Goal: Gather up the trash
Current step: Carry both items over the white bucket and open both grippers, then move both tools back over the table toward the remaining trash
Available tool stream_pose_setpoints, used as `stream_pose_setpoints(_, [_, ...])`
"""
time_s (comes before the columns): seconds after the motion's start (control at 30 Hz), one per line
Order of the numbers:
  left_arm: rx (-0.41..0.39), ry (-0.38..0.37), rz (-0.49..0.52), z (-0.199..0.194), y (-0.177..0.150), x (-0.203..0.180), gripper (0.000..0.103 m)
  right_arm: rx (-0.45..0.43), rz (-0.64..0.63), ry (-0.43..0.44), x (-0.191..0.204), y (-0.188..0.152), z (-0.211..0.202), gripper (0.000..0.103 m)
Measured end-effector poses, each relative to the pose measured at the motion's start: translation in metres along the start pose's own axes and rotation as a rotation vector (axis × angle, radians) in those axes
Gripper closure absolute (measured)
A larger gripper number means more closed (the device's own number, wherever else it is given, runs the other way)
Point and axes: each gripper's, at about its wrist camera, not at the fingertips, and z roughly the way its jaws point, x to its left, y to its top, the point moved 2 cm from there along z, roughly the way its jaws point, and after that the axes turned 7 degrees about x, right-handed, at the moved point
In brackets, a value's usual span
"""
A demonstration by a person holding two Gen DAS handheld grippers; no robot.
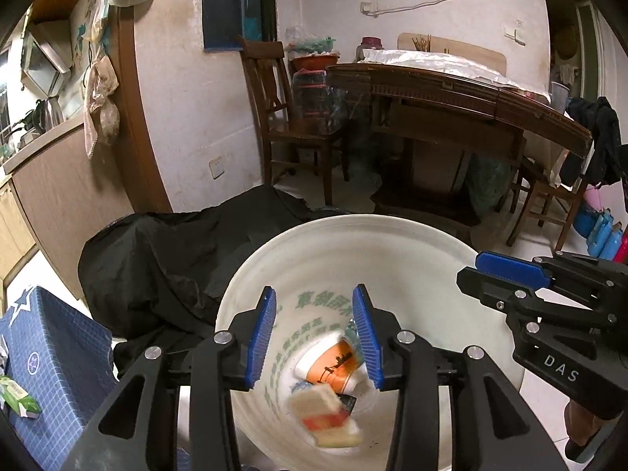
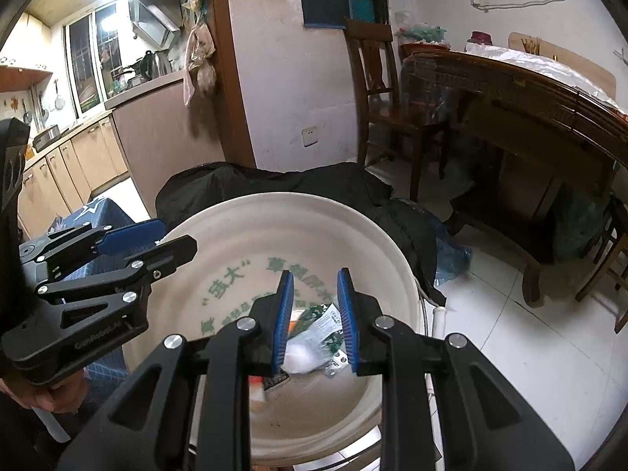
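Both grippers hang over the open mouth of the big white bucket point(image 1: 392, 243), pointing down into it. The left gripper point(image 1: 318, 337) has its blue pads spread with nothing pressed between them, and right below it a small box-like bit of trash point(image 1: 325, 416) looks blurred, as if dropping into the pile. An orange paper cup point(image 1: 333, 365) already lies on the bottom beside it. The right gripper point(image 2: 314, 322) stands part-open too, gripping nothing; white and green wrappers point(image 2: 322, 333) show through the gap, lying down in the bucket.

So this is the drop step. To do it well, I'd say keep the pads apart and well inside the rim line until the piece has fallen clear, then lift straight up so nothing catches. A black bag point(image 1: 165, 259) is slumped against the far side of the bucket; best not to snag it.
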Motion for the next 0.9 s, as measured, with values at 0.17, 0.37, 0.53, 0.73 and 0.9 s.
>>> stream_pose_setpoints(0.17, [-0.002,0.007,0.002,-0.002,-0.001,-0.001,0.061,0.003,0.005,-0.003,-0.001,0.0,0.001,0.081])
stream_pose_setpoints(0.37, [-0.009,0.021,-0.004,-0.008,0.0,0.0,0.061,0.007,0.009,-0.003,-0.001,-0.001,0.0,0.081])
stream_pose_setpoints(0.53, [-0.013,0.042,-0.008,-0.011,-0.001,0.004,0.061,0.006,-0.001,-0.003,0.004,-0.001,-0.001,0.081])
stream_pose_setpoints(0.73, [-0.022,0.06,-0.015,-0.016,-0.002,0.011,0.061,-0.005,-0.022,0.002,0.014,0.002,-0.005,0.081])
stream_pose_setpoints(0.9, [-0.033,0.08,-0.041,-0.028,-0.008,0.025,0.061,-0.027,-0.046,0.019,0.028,0.006,-0.014,0.081])
